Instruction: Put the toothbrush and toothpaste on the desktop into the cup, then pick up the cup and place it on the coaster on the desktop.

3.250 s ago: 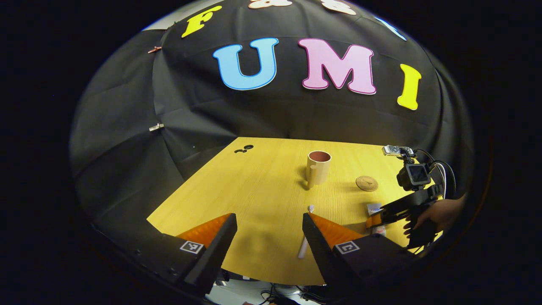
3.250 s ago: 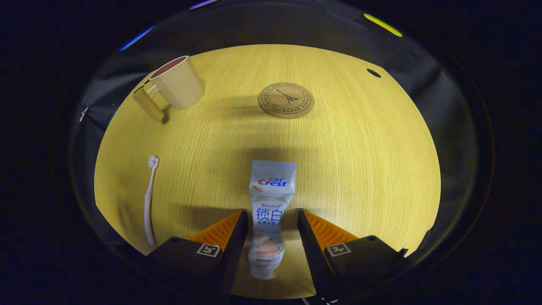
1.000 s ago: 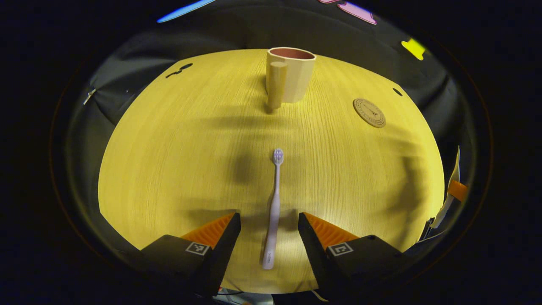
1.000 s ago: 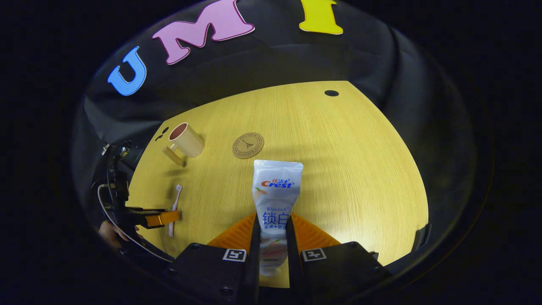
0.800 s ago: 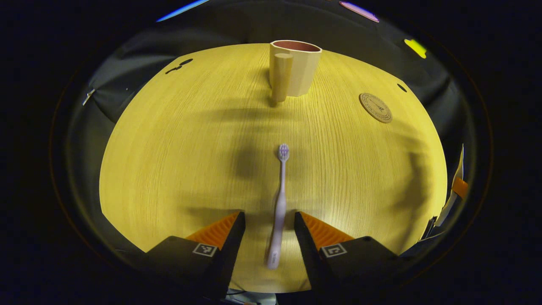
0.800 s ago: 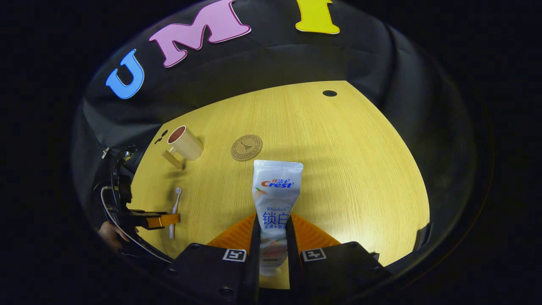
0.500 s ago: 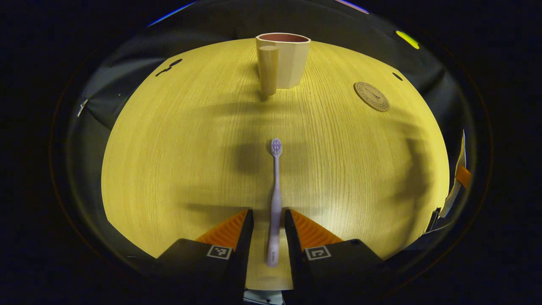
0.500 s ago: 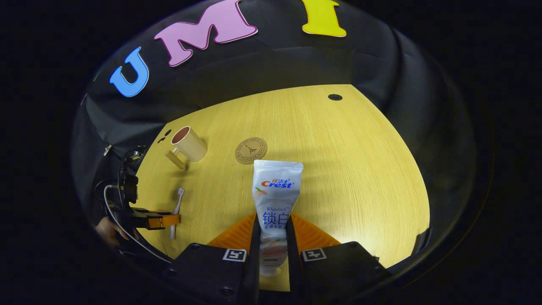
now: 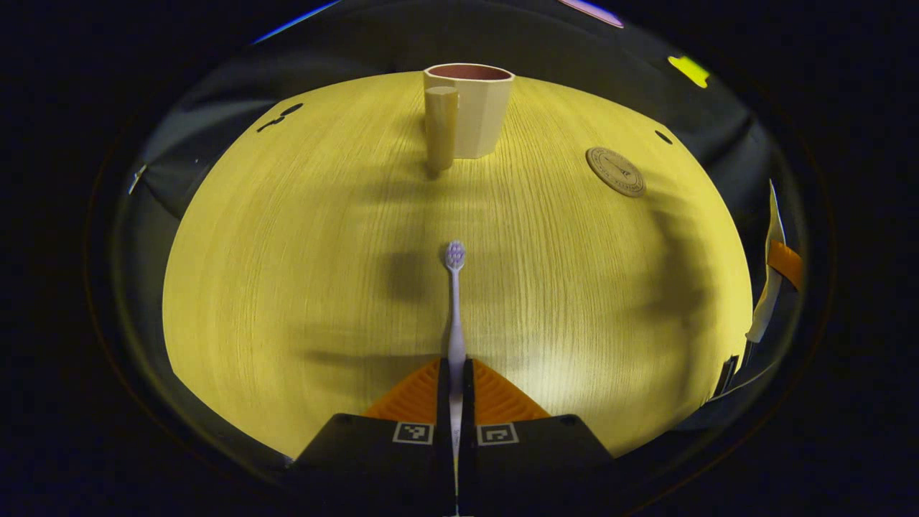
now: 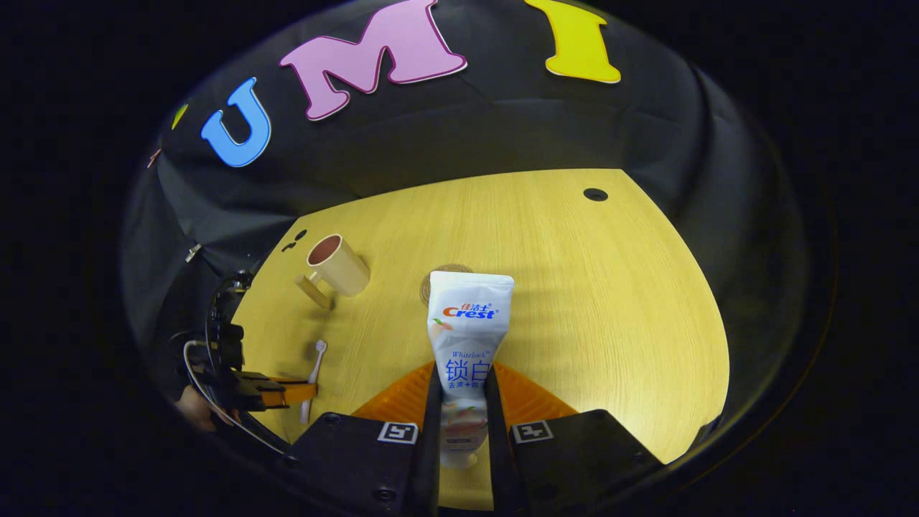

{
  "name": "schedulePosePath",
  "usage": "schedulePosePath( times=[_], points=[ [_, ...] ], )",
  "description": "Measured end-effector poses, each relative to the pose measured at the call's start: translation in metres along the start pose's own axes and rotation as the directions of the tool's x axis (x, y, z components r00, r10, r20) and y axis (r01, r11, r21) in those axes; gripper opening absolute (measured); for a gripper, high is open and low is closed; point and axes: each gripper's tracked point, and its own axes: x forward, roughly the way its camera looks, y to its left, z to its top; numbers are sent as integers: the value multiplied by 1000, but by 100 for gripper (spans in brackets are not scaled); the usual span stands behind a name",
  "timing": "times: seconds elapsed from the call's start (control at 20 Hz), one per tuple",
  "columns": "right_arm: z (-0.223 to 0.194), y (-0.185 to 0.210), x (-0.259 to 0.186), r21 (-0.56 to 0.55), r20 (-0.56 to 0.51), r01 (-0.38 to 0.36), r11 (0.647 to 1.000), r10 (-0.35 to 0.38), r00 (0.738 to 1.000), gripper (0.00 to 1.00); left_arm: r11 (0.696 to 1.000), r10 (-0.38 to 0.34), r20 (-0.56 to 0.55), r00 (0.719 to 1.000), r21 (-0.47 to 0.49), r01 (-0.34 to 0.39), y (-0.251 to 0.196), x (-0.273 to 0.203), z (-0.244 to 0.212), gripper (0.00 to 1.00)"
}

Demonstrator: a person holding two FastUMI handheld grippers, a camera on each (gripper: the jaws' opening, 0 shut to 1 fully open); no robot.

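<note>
Left gripper view showed the toothbrush on the table, its handle pinched by the left tongs. The right tongs clamped the toothpaste tube, raised. Both were gripped; next, each needed carrying to the far cup, left of the coaster.

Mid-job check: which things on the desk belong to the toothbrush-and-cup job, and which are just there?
Job items:
- toothbrush, in the left gripper
- toothpaste, in the right gripper
- cup, empty
- coaster

Just there:
- desktop
- holes in the desktop
</note>
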Motion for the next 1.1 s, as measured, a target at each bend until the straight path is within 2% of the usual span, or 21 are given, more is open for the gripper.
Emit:
schedulePosePath(
  times=[0.3, 0.65, 0.85, 1.1],
  points=[
    [50, 31, 16, -49, 69, -34, 998, 37, 997, 32, 998, -45, 90, 995, -49, 50, 3, -16, 3, 7],
    [113, 87, 38, -89, 172, -99, 991, 113, 979, 33, 986, -80, 270, 959, -121, 116, 13, -71, 16, 7],
    [151, 139, 51, -112, 238, -166, 980, 189, 953, 32, 977, -85, 361, 929, -154, 149, 18, -114, 25, 7],
    [184, 191, 75, -186, 321, -196, 963, 248, 914, 32, 972, -77, 463, 883, -161, 169, 26, -165, 37, 7]
  ],
)
